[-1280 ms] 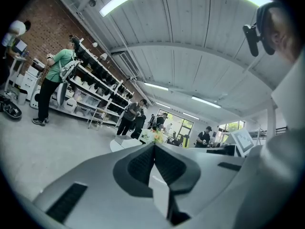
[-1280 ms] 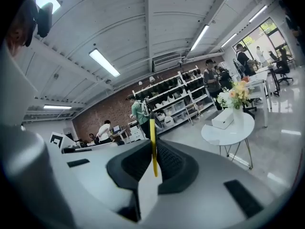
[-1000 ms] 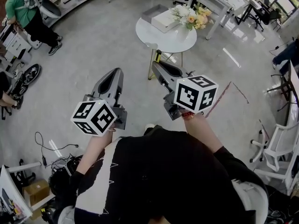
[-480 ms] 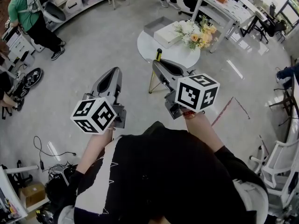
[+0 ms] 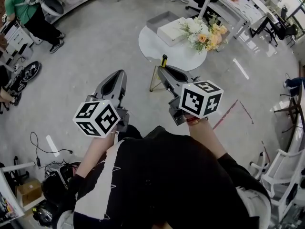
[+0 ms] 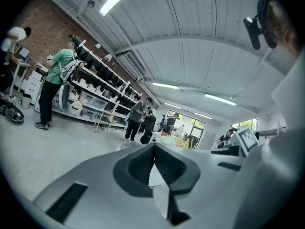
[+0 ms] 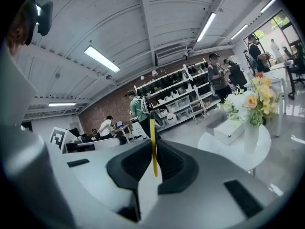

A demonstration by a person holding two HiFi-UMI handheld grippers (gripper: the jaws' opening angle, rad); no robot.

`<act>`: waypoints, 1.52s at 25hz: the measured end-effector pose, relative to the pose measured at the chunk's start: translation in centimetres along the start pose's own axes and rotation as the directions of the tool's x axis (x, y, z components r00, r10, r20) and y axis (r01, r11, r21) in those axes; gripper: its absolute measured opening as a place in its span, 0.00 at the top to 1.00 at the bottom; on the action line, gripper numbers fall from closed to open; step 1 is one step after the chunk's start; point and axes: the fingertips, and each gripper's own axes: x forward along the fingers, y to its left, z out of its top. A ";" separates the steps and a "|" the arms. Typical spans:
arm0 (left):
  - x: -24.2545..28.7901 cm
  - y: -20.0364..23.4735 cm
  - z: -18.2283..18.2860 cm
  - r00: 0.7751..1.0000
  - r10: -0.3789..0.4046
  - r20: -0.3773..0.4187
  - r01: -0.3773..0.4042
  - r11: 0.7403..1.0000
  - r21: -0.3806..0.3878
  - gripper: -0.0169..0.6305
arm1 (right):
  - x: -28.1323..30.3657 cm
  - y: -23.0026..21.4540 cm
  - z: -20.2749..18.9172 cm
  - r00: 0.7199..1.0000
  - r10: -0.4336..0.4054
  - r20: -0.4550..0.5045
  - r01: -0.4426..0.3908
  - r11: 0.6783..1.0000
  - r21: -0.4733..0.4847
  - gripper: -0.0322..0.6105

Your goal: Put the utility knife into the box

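Note:
The utility knife (image 5: 164, 60), yellow with a black end, stands upright between the fingers of my right gripper (image 5: 163, 70), which is shut on it. In the right gripper view the knife (image 7: 152, 132) is a thin yellow strip rising from the pinched pads. The white box (image 5: 172, 30) lies on the round white table (image 5: 157, 49) ahead, beyond both grippers; the right gripper view shows the box (image 7: 229, 130) at the right. My left gripper (image 5: 119, 76) is held level beside the right one, shut with nothing in it; its pads (image 6: 154, 151) meet.
A vase of flowers (image 5: 204, 29) stands on the table beside the box, and a grey tray (image 5: 161, 19) lies behind it. A person in green (image 5: 26, 13) stands by shelves at the far left. Desks and chairs (image 5: 238, 4) line the far right; cables (image 5: 45, 147) lie on the floor.
The round table with box and flowers has drawn nearer and lower in the head view. Both grippers keep their pose, the knife still in the right one.

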 end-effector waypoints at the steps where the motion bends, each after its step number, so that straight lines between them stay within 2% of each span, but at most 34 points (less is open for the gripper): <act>1: 0.0 0.3 -0.2 1.000 0.007 0.001 -0.007 1.000 -0.010 0.96 | 0.2 -0.2 -0.5 1.000 0.002 -0.014 -0.002 1.000 0.006 0.89; 4: 0.3 0.7 -0.3 1.000 0.011 0.005 -0.011 1.000 -0.023 0.96 | 1.0 -0.6 -1.3 0.999 0.011 -0.043 -0.011 1.000 0.012 0.89; 8: 1.2 1.2 0.1 1.000 -0.002 0.006 0.002 1.000 -0.003 0.96 | 2.1 -1.2 -1.2 0.999 0.005 -0.038 -0.004 1.000 0.022 0.89; 12: 2.5 2.4 1.8 0.998 0.000 0.065 -0.001 1.000 0.008 0.96 | 3.2 -1.9 -1.0 0.999 -0.012 -0.034 0.013 1.000 0.026 0.89; 16: 5.0 3.1 2.1 0.998 -0.041 0.041 0.041 0.999 0.009 0.96 | 4.7 -3.2 -0.6 0.998 -0.041 -0.046 0.043 0.998 0.045 0.89; 23: 9.9 6.8 4.6 0.995 -0.096 0.007 0.096 0.995 0.006 0.96 | 9.6 -5.5 2.5 0.996 -0.092 -0.019 0.093 0.994 0.063 0.89; 38: 19.4 15.4 13.6 0.980 -0.195 -0.028 0.197 0.979 0.053 0.96 | 21.2 -8.4 10.9 0.980 -0.180 0.081 0.171 0.980 0.103 0.89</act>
